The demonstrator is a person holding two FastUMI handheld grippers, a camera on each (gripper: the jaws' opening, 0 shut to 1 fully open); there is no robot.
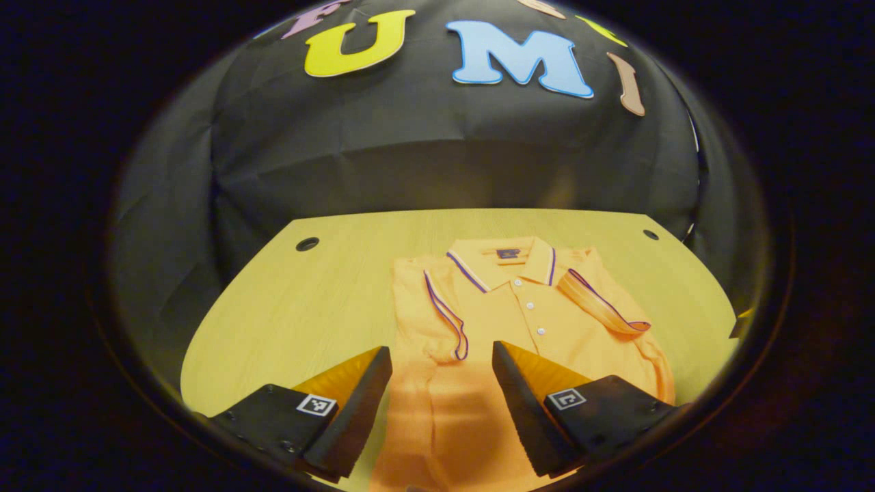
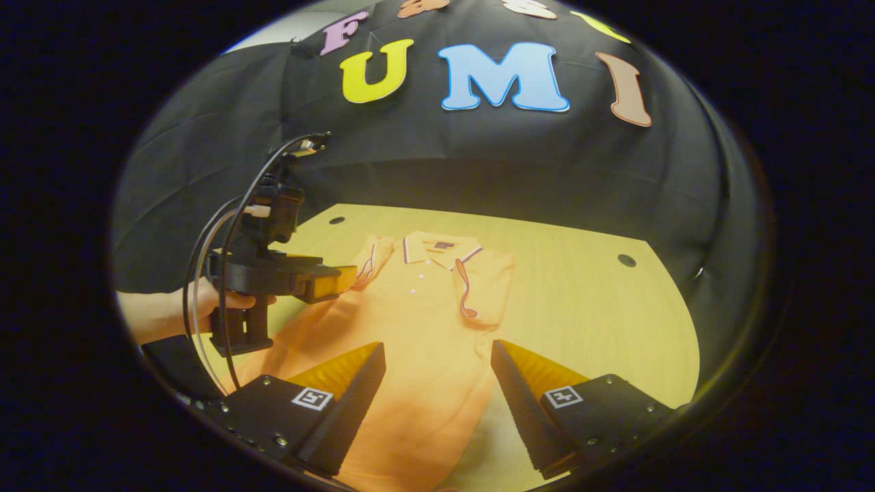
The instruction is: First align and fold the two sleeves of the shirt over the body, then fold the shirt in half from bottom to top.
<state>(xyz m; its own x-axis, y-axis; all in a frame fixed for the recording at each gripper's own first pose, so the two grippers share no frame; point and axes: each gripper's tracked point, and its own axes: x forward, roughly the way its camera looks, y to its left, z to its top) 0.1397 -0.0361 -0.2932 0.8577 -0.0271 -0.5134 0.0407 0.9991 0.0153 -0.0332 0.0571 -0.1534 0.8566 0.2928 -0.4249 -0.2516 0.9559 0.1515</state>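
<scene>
Overhead, both grippers' jaws spread — shirt [image 1: 519, 307] sleeves folded in, table [image 1: 321, 294] edges bare.

Ahead of my fingers lies one orange shirt [image 1: 519, 321] with two sleeves folded over its body and, as far as I can make out, three small buttons. The one table [image 1: 328, 294] shows two round holes at its far corners. I hold two grippers.
</scene>
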